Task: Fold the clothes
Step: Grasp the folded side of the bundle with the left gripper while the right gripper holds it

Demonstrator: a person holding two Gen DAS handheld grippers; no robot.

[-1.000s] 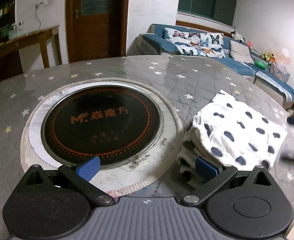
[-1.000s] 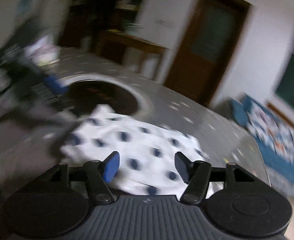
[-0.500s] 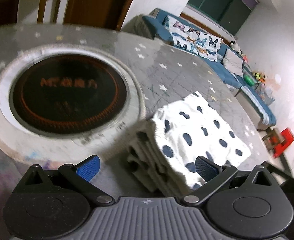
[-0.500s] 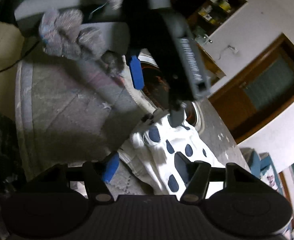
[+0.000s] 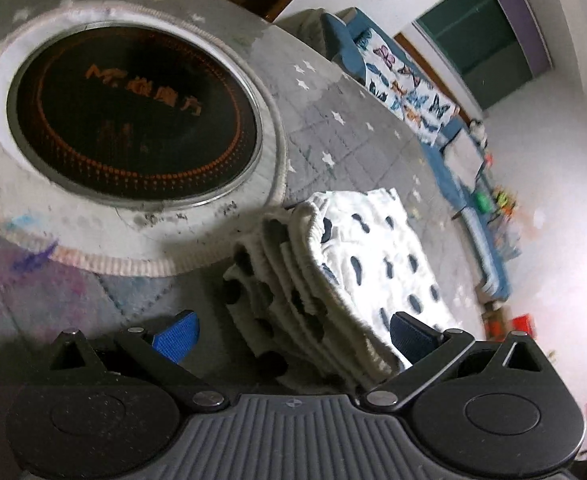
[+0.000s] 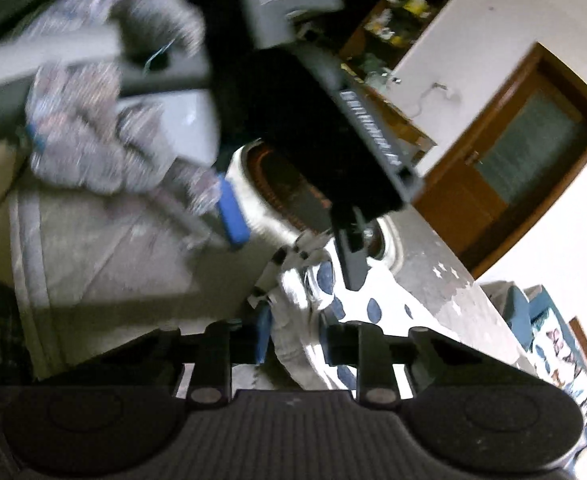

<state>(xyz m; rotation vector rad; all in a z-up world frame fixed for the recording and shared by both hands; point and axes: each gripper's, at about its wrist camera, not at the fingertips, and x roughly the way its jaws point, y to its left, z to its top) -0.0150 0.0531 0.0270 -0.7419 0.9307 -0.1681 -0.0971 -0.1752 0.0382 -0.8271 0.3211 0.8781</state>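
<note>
Folded white cloth with dark blue spots (image 5: 377, 256) lies on the grey star-patterned table cover (image 5: 353, 128), just beside the round black cooktop (image 5: 133, 120) set into the table. From the left wrist view the left gripper (image 5: 289, 334) is spread wide, its blue pads either side of the stack's layered edge and not pressing it, while the blue sofa (image 5: 445, 120) along the far wall appears plainly only here. Only the right wrist view, which is blurred, shows the right gripper (image 6: 293, 340) pinched on the cloth's (image 6: 357, 312) near edge, with the left gripper (image 6: 293, 220) and a hand in a grey glove (image 6: 89, 136) holding it above.
</note>
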